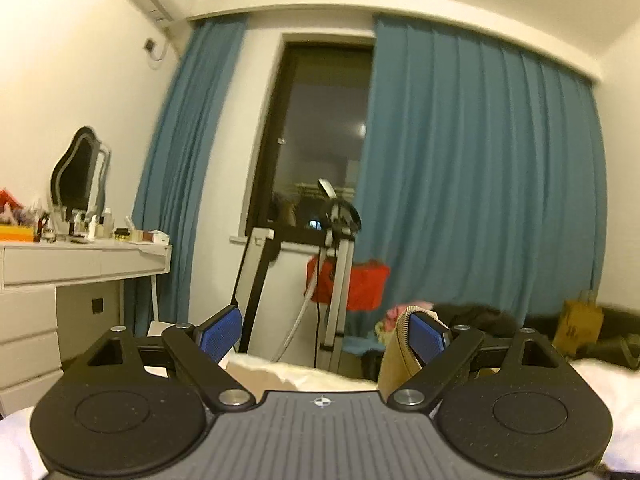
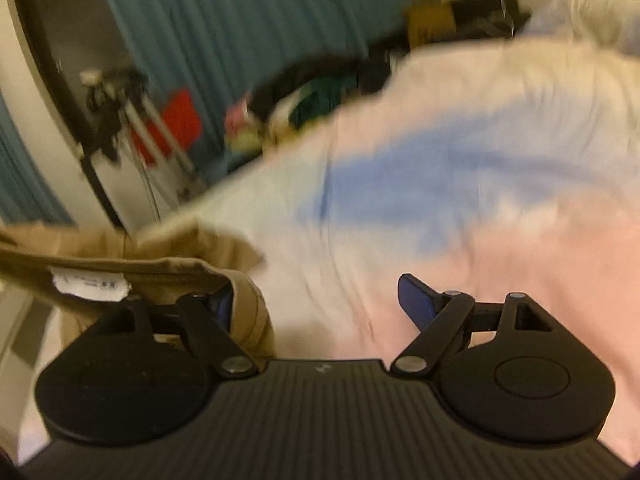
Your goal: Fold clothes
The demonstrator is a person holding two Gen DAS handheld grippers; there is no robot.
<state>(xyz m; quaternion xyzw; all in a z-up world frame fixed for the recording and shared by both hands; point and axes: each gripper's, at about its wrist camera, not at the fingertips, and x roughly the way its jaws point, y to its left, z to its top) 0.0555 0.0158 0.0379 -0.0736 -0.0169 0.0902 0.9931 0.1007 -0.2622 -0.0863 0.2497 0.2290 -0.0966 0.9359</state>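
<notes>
My gripper pads: blue. Garment: tan, white label. Bedding: pink, white, blue patches. Curtains: teal. Desk: white.

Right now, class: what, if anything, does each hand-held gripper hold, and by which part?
Neither clamps anything. The tan cotton garment merely drapes over one blue pad of each open hand-held gripper, left and right, by its edge.

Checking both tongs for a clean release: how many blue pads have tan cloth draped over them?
2. In the left view, the tan cloth hangs over the right-hand pad. In the right view, it covers the left-hand pad. The other pads are bare.
</notes>
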